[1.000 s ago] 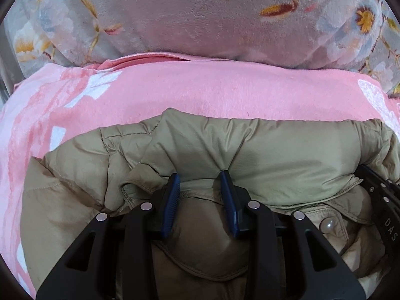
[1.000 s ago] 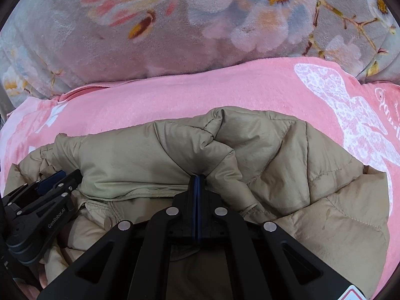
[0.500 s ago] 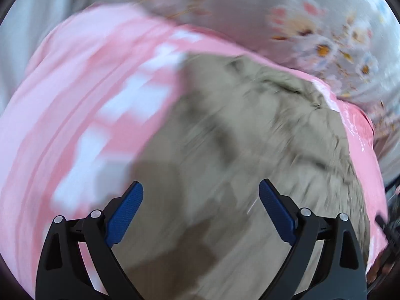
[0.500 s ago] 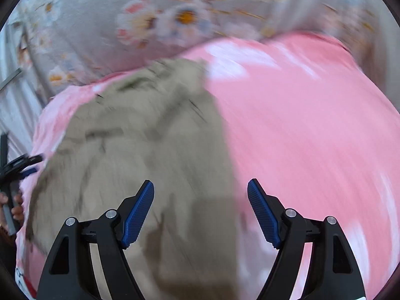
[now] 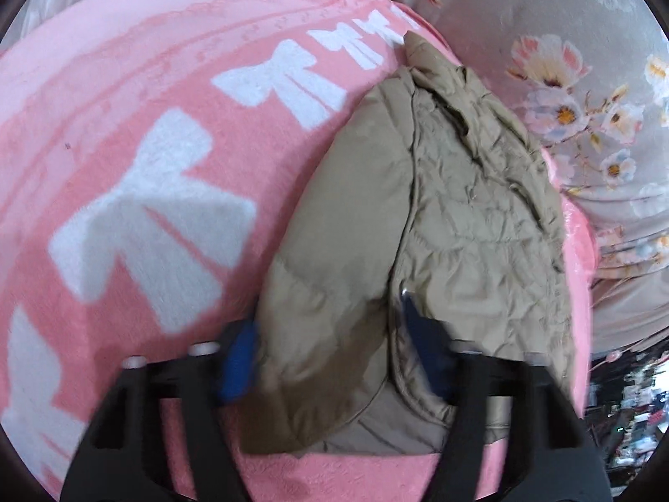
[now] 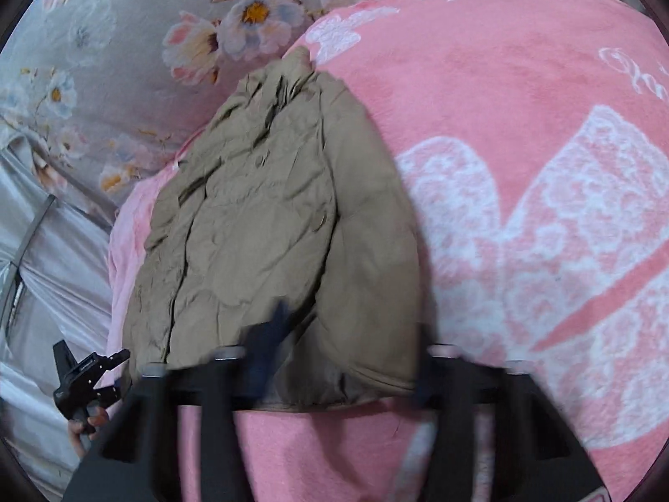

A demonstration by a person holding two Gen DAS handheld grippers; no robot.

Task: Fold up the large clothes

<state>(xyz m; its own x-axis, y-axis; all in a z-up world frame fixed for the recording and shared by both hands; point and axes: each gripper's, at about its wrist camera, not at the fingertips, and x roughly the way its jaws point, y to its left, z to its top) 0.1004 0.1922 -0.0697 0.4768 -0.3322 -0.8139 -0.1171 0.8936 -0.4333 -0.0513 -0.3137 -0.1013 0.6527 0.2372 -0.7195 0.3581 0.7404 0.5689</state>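
While both sets of fingers stand spread around the jacket (image 5: pixel 418 226) hem on the pink blanket (image 5: pixel 125 125), left gripper (image 5: pixel 330 351) and right gripper (image 6: pixel 347 359) grasping nothing, I fear closing on one puffy layer would drag the fold apart.

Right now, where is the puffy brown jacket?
The tan jacket lies folded on the pink blanket, beside the flowery grey bedding, just ahead of both grippers.

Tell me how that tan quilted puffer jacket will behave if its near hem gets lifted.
The tan quilted puffer jacket will probably flop and drape, since it lies crumpled in soft folds. Its puffy quilting suggests it is light for its bulk. The smooth shell may slip over the fleecy pink blanket.
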